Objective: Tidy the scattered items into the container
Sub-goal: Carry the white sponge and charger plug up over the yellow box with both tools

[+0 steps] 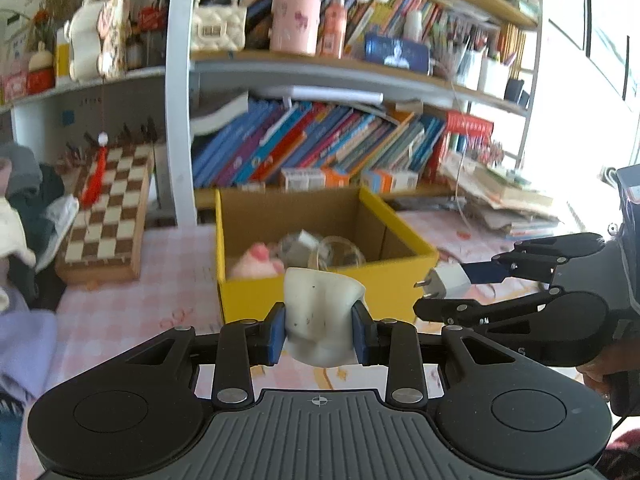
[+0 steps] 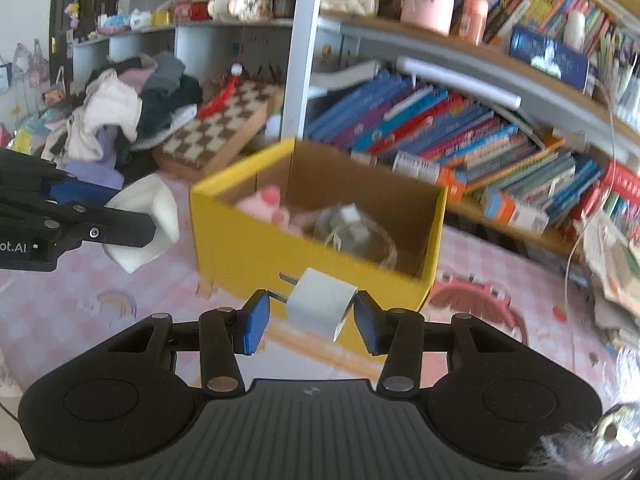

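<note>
Black hand-held gripper (image 1: 320, 330), blue pads (image 1: 277, 330), silver screws

A soft white lump (image 1: 322, 312) is held squeezed between the blue pads (image 1: 277, 334) of the left tool (image 1: 320, 334), just in front of a yellow cardboard box (image 1: 320, 296). Inside the box a pink toy (image 1: 258, 262) and clear plastic items (image 1: 332, 254) are seen. At the right, a white plug adapter (image 1: 446, 282) is held by the right tool (image 1: 448, 292) beside the box's corner. The bench (image 1: 132, 312) is covered in pink checked cloth; a chessboard (image 1: 108, 216) lies at the left.
</note>
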`<move>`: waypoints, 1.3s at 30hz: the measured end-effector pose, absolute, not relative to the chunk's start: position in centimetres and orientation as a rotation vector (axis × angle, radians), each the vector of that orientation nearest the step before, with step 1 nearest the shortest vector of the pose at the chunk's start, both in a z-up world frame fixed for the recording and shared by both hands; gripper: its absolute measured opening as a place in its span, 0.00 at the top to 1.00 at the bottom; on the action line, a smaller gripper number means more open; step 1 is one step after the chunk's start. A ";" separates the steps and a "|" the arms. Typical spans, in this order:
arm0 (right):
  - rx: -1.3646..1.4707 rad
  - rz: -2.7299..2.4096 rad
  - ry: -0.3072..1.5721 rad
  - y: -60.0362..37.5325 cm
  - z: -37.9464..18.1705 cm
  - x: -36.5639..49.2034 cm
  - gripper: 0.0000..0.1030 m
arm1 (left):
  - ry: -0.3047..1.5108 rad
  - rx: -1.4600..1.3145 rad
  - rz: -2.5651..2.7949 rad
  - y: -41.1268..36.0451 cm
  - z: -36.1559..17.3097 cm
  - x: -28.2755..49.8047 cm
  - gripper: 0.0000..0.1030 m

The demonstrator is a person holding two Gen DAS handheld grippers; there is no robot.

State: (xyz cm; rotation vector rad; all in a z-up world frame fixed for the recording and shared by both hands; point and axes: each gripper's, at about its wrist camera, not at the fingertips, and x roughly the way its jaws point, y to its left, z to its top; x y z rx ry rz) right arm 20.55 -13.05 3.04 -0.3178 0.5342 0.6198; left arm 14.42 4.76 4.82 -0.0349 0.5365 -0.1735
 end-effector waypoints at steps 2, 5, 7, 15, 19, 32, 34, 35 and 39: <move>-0.315 0.616 0.498 -12.9 4.2 21.1 0.57 | 0.512 -0.033 -0.178 5.0 5.6 14.9 0.69; -0.322 0.612 0.450 -12.7 5.6 22.2 0.57 | 0.476 -0.025 -0.185 5.3 6.8 15.7 0.70; -0.331 0.608 0.416 -12.4 6.5 23.1 0.57 | 0.452 -0.017 -0.188 5.3 7.5 16.4 0.70; -0.386 0.605 0.334 -10.5 8.5 27.3 0.57 | 0.392 0.010 -0.181 5.7 9.4 20.4 0.70; -0.441 0.624 0.351 -9.5 8.2 29.8 0.57 | 0.402 0.019 -0.175 5.9 9.4 23.0 0.70; -0.670 0.683 0.476 -6.7 2.8 37.8 0.57 | 0.578 0.108 -0.151 4.8 4.9 32.3 0.70; -0.722 0.691 0.499 -6.1 1.8 38.9 0.57 | 0.617 0.125 -0.146 4.7 4.0 33.6 0.70; -0.748 0.695 0.511 -5.8 1.3 39.4 0.57 | 0.639 0.128 -0.141 4.7 3.6 34.2 0.70; -0.852 0.709 0.557 -4.6 -0.8 41.6 0.57 | 0.715 0.137 -0.127 4.7 2.0 36.2 0.70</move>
